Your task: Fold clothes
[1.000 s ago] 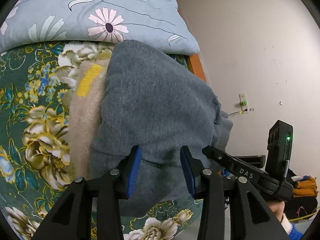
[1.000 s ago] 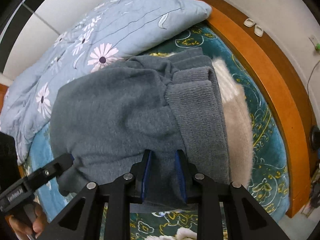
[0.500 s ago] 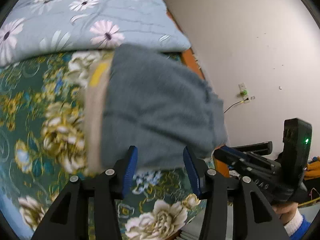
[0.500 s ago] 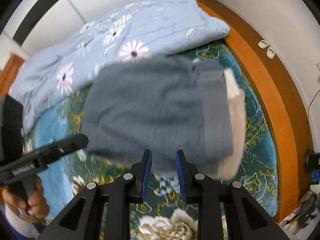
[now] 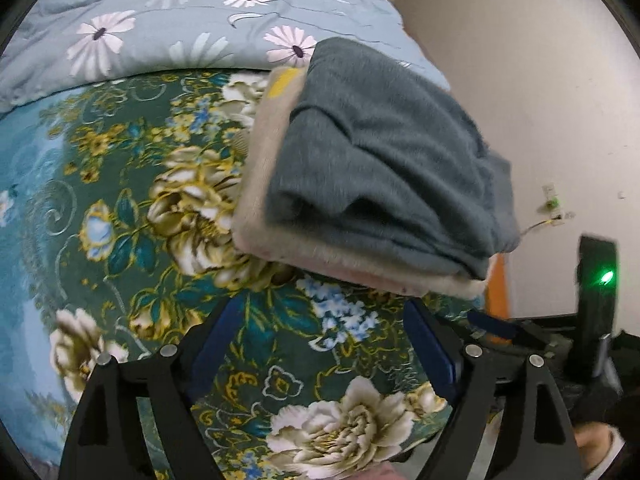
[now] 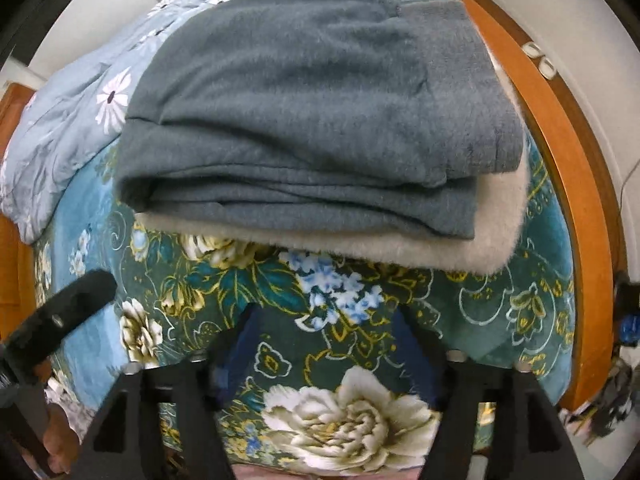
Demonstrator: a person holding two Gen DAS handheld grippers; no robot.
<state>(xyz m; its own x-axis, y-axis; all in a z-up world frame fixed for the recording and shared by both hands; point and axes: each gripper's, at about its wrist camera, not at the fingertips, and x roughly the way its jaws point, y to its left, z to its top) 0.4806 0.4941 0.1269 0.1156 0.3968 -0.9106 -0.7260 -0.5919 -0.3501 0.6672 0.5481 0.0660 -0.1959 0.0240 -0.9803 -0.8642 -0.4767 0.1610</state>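
A folded grey-blue garment (image 5: 384, 168) lies on top of a folded cream fleece garment (image 5: 264, 184) on the green floral bedsheet (image 5: 120, 208). The stack also shows in the right wrist view, the grey garment (image 6: 320, 104) over the cream one (image 6: 496, 224). My left gripper (image 5: 320, 344) is open and empty, just short of the stack's near edge. My right gripper (image 6: 324, 344) is open and empty, also just short of the stack. The right gripper's body (image 5: 592, 320) shows in the left wrist view at the right.
A light blue flowered quilt (image 5: 192, 28) lies behind the stack. The orange wooden bed frame (image 6: 568, 152) runs along the right, with a white wall (image 5: 540, 80) beyond it. The left gripper's body (image 6: 60, 316) shows at the left of the right wrist view.
Both grippers have let go of the grey garment, opened wide and pulled back from the stack. The grey garment now rests folded on the cream one.
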